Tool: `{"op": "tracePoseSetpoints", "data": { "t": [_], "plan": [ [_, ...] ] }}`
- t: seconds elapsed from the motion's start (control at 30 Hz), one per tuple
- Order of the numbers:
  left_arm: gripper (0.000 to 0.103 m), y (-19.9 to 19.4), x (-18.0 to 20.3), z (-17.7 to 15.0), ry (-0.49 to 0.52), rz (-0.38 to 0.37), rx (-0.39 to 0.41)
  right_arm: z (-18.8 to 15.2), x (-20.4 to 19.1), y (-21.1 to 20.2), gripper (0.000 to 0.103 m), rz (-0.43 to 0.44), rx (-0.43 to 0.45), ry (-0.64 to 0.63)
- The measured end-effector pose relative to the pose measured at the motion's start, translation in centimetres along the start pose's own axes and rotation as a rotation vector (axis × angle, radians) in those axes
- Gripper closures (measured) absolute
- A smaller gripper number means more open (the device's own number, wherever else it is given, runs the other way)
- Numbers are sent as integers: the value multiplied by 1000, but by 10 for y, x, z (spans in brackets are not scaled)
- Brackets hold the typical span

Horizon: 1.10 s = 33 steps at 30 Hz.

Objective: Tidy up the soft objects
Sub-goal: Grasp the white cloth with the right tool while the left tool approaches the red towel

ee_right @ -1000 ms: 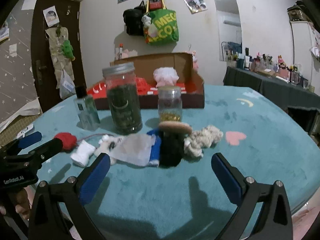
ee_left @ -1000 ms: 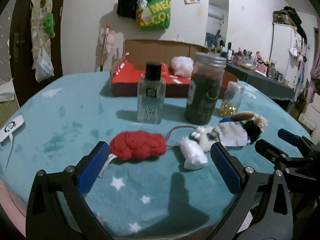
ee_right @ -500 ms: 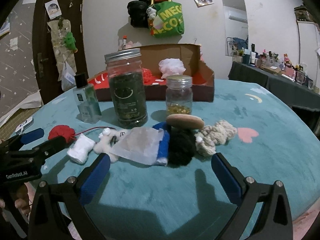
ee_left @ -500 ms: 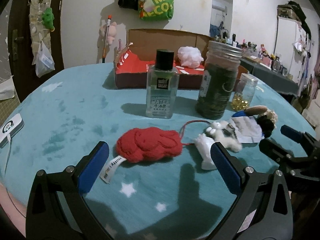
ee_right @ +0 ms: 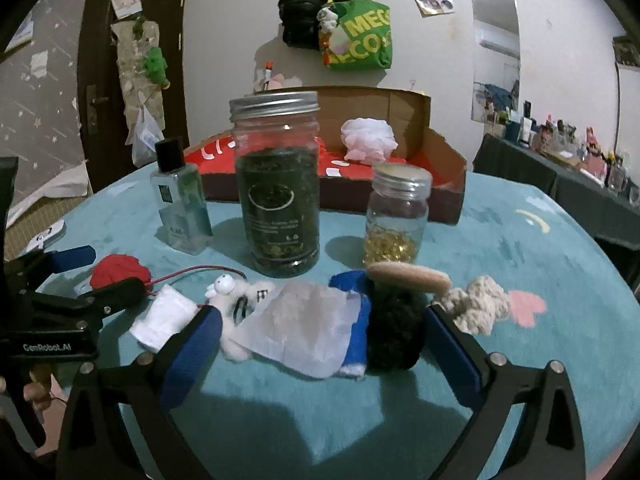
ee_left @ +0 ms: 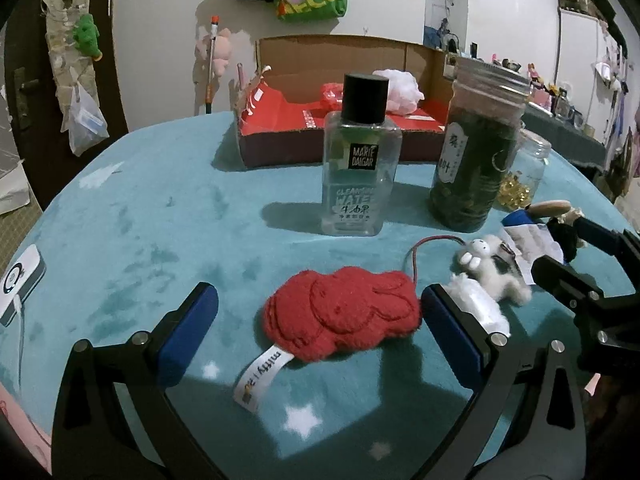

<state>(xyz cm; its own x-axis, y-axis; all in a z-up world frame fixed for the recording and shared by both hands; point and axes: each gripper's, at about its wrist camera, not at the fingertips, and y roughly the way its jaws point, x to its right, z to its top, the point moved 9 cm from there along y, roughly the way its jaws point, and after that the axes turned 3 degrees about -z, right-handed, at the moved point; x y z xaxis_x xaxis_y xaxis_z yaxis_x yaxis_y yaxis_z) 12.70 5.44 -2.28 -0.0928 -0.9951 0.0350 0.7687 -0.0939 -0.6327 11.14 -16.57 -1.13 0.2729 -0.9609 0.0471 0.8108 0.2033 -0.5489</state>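
Note:
A red plush rabbit (ee_left: 344, 314) lies flat on the teal table cover, and my left gripper (ee_left: 318, 294) stands open with a finger on either side of it, not touching. To its right lie a white roll (ee_left: 478, 308) and a small white bunny (ee_left: 490, 264). My right gripper (ee_right: 322, 316) is open around a pile: a translucent sheet (ee_right: 304, 328), blue cloth (ee_right: 356, 320) and a black fuzzy ball (ee_right: 396, 328) topped by a tan pad (ee_right: 408, 276). A cream knitted piece (ee_right: 476, 308) sits just outside its right finger. A pink-white puff (ee_right: 368, 138) rests in the cardboard box (ee_right: 444, 184).
Between the soft things and the box stand a clear bottle (ee_left: 360, 176), a tall dark jar (ee_left: 476, 156) and a small jar of gold bits (ee_right: 396, 216). A white device (ee_left: 18, 284) lies at the table's left edge. Bags hang on the far wall.
Both grippers have moved forward and lower. The left one now brackets the red plush, and the right one now brackets the pile. Both stayed open.

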Motion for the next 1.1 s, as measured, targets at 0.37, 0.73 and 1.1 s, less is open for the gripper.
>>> {"op": "tracePoseSetpoints", "data": {
  "t": [0.37,0.73,1.1],
  "plan": [
    [10,7,8,-2,15,-53,-27,8,-9,-7,12,33,23,-48],
    [23,10,17,-4,27,-79,-49,15,-15,-13,21,73,45,-53],
    [23,11,17,-5,31,-81,-54,4,-19,7,21,108,-40,-47]
  ]
}}
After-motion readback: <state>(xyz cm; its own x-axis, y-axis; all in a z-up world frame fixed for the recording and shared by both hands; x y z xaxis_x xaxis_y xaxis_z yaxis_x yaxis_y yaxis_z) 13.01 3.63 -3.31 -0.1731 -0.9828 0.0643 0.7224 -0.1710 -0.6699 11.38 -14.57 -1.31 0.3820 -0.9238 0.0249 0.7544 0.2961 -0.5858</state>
